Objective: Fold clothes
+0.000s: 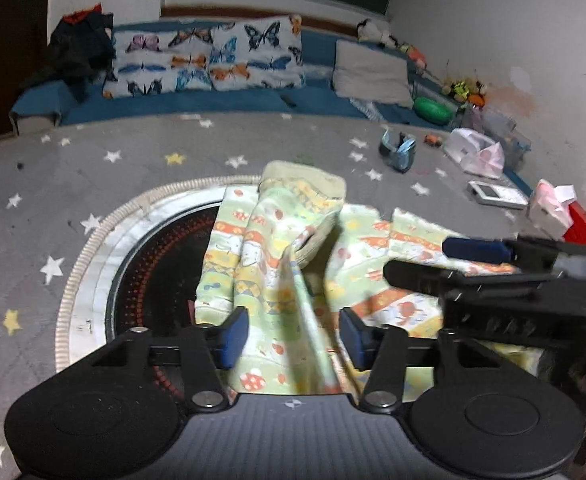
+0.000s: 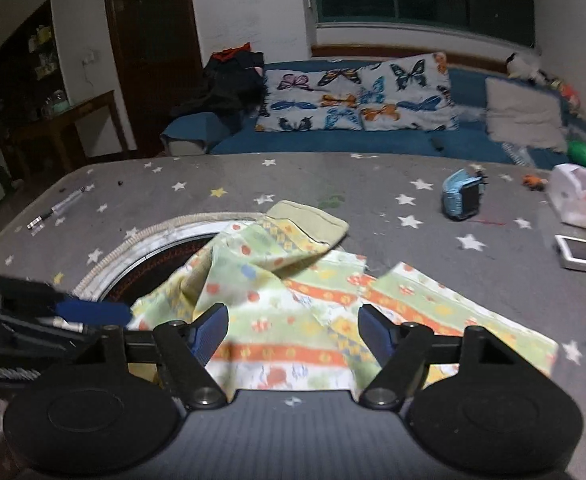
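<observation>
1. Left wrist view: the left gripper has its blue-padded jaws apart, a raised ridge of the pale green, orange-striped patterned cotton garment running up between them; whether either pad touches the cloth cannot be told.
2. The garment lies crumpled on the grey star-printed table cover, partly over a round black inset hob with a ribbed silver rim. Its plain green cuff lies at the far end.
3. The right gripper reaches in from the right over the garment's right part, its jaws nearly together; whether they pinch cloth cannot be told.
4. Farther right lie a white tablet-like device and a red box; any writing on them is too blurred to read.
5. Right wrist view: the right gripper shows its jaws apart above the garment, which spreads flat beneath and to the right.
6. The left gripper enters from the left edge, by the hob rim.
7. Beyond stand a small light-blue toy-like object, a white plastic bag and a butterfly-printed pillow on a blue sofa. No legible labels show.
</observation>
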A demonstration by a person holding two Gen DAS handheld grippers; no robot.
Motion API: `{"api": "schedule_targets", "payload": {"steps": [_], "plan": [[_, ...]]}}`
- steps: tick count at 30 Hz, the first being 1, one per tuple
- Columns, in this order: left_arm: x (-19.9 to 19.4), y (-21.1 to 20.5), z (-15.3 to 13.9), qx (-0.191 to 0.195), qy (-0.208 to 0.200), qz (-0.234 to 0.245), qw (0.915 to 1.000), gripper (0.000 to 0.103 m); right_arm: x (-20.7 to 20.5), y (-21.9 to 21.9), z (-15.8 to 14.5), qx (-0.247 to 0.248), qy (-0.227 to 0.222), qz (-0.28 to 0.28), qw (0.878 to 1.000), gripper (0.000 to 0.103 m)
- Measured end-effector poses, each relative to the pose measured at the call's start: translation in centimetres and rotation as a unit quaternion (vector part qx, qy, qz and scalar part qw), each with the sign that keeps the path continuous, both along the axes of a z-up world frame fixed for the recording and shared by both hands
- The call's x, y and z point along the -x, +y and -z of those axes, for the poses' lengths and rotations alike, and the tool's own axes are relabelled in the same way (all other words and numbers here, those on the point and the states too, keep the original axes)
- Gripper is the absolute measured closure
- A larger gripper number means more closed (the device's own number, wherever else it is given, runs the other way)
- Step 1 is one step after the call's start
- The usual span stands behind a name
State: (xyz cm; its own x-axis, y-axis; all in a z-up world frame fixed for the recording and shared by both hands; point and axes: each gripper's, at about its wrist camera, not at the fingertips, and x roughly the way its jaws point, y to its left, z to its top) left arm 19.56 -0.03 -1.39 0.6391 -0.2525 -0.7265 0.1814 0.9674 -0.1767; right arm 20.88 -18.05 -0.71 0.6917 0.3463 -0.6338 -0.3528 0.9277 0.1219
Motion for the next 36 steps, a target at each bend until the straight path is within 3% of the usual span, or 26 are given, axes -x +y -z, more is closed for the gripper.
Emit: {"api": "schedule_targets", "payload": {"steps": [3,9,12,14,17,22,32,36], "plan": [[-0.7,-0.1,0.7,-0.009,0.005,0.006,0.9999,0.076,-1.6,0.3,0.3,-0.011,0.012,-0.013,1.0,0.03],[-1.7,0.0,1.2,-0.012,0.011,0.012,0.9998,0.078,-3.7,3.3,1.3,0.014,0.009,-0.055,0.998,0.031],[-2.0,-0.3,1.1,-0.023,0.006,0.016,0.9996,0.078,-4.2,3.8,1.8,0.015,0.017,-0.061,0.998,0.046],[-2.0,-0.5,1.1,-0.035,0.001,0.018,0.9992,0.088,-4.3,3.6,2.1,0.005,0.024,-0.063,0.998,0.061],[-1.9,-0.1,1.2,-0.033,-0.002,0.014,0.9994,0.097,-4.1,3.2,2.1,-0.004,0.025,-0.063,0.998,0.09],[-0.7,1.2,0.5,-0.016,-0.01,-0.012,0.9997,0.101,-2.2,1.7,1.0,-0.003,-0.002,-0.045,0.999,0.101],[5.8,6.7,-1.9,-0.007,-0.05,-0.092,0.9945,0.101,3.0,-3.3,-2.9,-0.027,-0.068,0.017,0.997,0.102],[9.4,9.2,-1.8,0.002,-0.052,-0.128,0.9904,0.102,4.7,-4.2,-3.2,-0.019,-0.063,0.014,0.998,0.101]]}}
